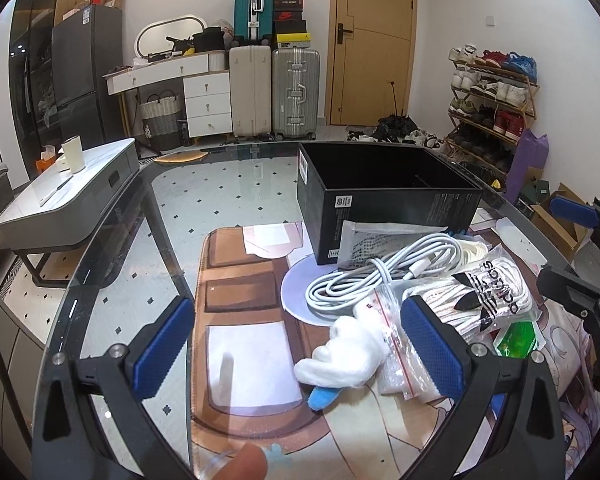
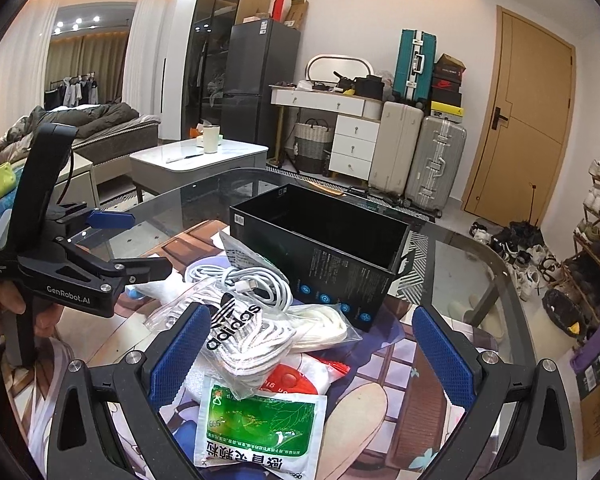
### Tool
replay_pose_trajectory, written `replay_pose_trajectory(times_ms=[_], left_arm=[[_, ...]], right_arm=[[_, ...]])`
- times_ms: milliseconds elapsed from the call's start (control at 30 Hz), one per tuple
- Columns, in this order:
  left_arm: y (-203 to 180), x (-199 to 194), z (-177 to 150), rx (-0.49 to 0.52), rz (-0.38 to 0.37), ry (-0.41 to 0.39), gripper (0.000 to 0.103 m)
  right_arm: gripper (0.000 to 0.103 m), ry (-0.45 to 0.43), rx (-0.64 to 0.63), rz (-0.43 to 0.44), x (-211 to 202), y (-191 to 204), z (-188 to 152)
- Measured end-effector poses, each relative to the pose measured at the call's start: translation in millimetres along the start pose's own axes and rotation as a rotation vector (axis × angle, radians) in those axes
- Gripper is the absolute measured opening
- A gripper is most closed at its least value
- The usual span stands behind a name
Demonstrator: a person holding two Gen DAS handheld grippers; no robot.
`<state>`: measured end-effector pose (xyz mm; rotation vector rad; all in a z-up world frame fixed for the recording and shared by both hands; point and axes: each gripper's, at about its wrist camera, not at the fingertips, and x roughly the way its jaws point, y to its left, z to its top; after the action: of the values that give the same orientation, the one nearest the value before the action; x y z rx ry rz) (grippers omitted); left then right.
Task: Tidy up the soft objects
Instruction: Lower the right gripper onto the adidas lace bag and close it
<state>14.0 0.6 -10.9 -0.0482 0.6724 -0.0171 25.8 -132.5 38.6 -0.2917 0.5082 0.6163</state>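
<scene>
A white plush toy with a blue part (image 1: 342, 356) lies on the printed mat, between the open jaws of my left gripper (image 1: 300, 344). Behind it lie a coiled white cable (image 1: 376, 276), a bag of white adidas laces (image 1: 488, 292) and a small zip bag (image 1: 396, 344). An open black box (image 1: 384, 200) stands behind the pile. My right gripper (image 2: 312, 356) is open above the laces bag (image 2: 240, 332) and a green sachet (image 2: 260, 424). The black box (image 2: 324, 256) and cable (image 2: 256, 280) lie beyond. The left gripper (image 2: 140, 244) shows at left, open.
The pile sits on a printed mat (image 1: 252, 280) on a glass table (image 1: 204, 184) with a curved edge. A red-and-white packet (image 2: 304, 376) lies under the laces. A low white table (image 1: 72, 188), suitcases (image 1: 276, 92) and a shoe rack (image 1: 492, 96) stand beyond.
</scene>
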Motion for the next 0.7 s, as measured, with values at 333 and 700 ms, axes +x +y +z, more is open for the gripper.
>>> replay_pose_trajectory(times_ms=[333,700], left_arm=[[8,13,-3,-0.005,-0.046,0.106,0.103],[11,17,-8,0.006,-0.107,0.176,0.103]], right_arm=[[0.103,0.118,-0.210,0.088,23,23,10],[0.102,0.200,-0.337,0.168,55,36,17]])
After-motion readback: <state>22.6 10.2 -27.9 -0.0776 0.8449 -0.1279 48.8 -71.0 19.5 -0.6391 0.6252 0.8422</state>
